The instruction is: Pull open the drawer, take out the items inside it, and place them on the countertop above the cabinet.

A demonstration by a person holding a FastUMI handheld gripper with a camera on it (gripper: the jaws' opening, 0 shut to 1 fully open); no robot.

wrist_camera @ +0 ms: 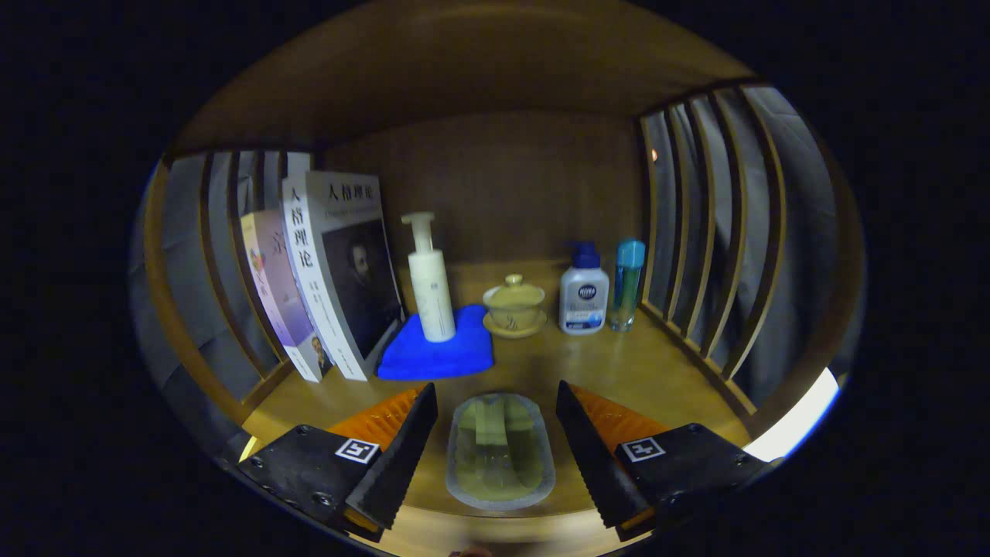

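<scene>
The gripper (495,433) has its fingers spread apart, gripping nothing; a clear oval container (500,452), perhaps a soap box, lies on the worktop (619,371) between them. At 12 o'clock beyond stand a pump bottle (430,282) on a blue cloth (433,357) and a lidded cup (514,305)

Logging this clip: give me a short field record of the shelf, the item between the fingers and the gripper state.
surface: wooden countertop in a slatted shelf
gripper: open, fingers apart either side of the packet
between fingers: clear plastic packet, lying flat, untouched
beyond fingers: two leaning books, white pump bottle on blue cloth, lidded tea bowl, white lotion bottle, blue-capped bottle
</scene>
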